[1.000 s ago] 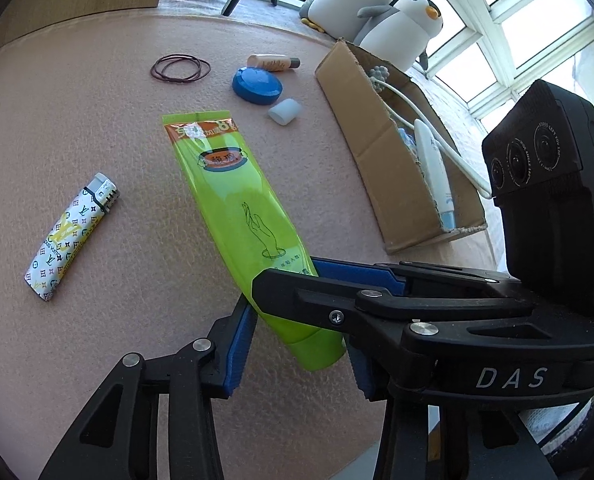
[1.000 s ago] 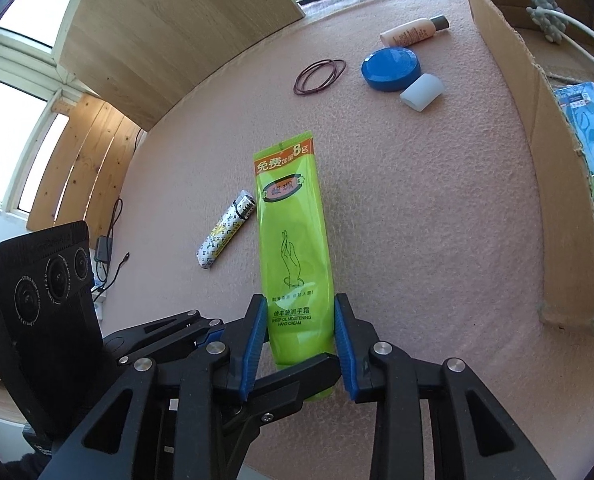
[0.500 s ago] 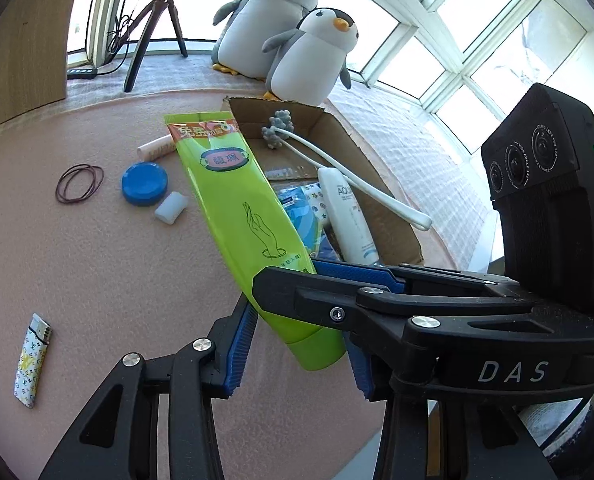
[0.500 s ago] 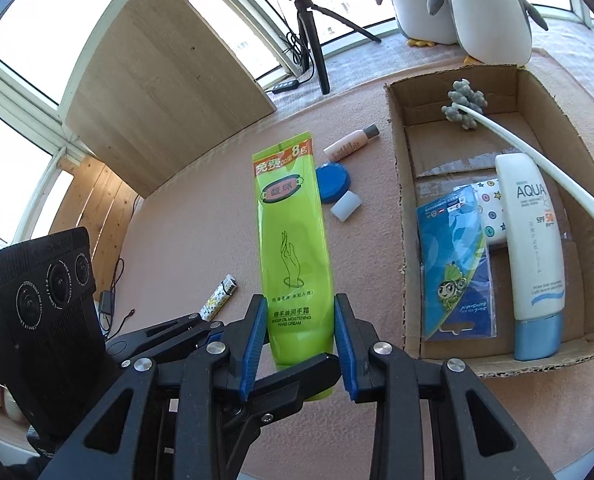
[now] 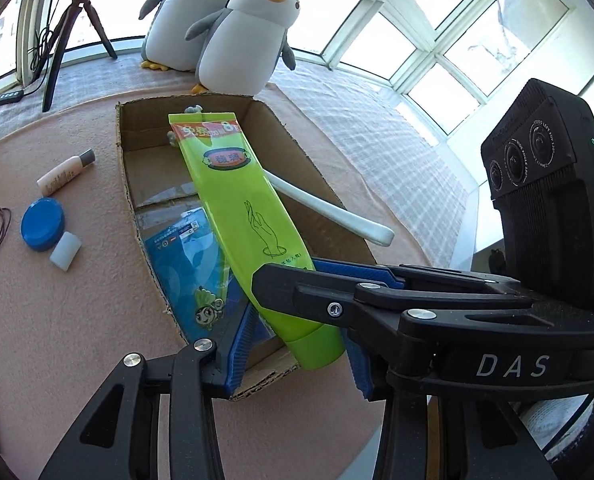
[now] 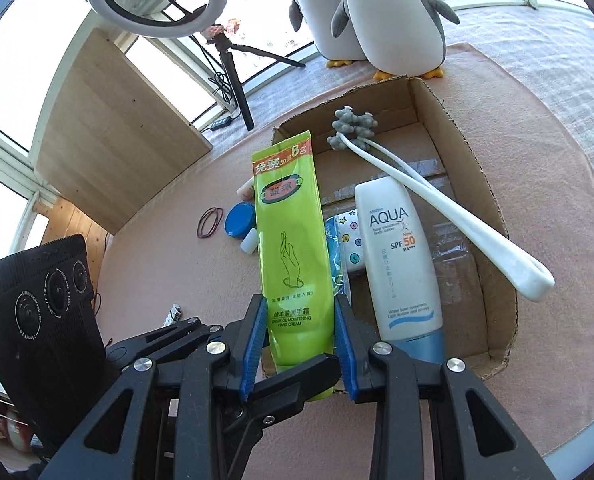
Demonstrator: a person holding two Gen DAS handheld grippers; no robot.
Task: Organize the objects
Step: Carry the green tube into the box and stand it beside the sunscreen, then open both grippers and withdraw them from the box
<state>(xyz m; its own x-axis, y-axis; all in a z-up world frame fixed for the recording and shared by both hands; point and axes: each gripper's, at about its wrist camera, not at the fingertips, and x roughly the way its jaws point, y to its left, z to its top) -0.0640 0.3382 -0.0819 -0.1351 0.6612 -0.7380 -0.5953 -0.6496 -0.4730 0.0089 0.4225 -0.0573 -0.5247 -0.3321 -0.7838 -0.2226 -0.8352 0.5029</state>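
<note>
Nearest the cameras, the right gripper [image 6: 299, 305] has its blue-padded jaws clenched on the cap end of the green hand-cream tube [image 6: 289, 248], one pad against each long edge. The left gripper [image 5: 301, 336] reaches in crosswise at the same end, its jaws also set on either side of the cap; they look closed on it, though the right gripper's finger crosses in front and hides part of the contact. The tube is off the table [image 6: 169, 248], held flat and pointing away from the jaws. Its cap end sits over the near wall of the cardboard box [image 6: 451, 152] and its crimped end reaches out over the box's left side. I judge this to be the placing step, with the carry about done. The next move calls for lowering the tube into the free strip along the left wall and then letting both pairs of jaws open. That strip is tight: a blue packet [image 5: 185, 264] lies directly below, the sunscreen tube [image 6: 401, 264] just beside it, and a white long-handled wand [image 6: 457, 216] lies diagonally across the box with its handle end over the right rim. Farther out on the table, left of the box, a blue lid [image 6: 239, 220], some rubber bands [image 6: 210, 222] and a small bottle [image 5: 65, 172] remain unsorted. Two plush penguins [image 6: 389, 20] stand beyond the far wall.
</note>
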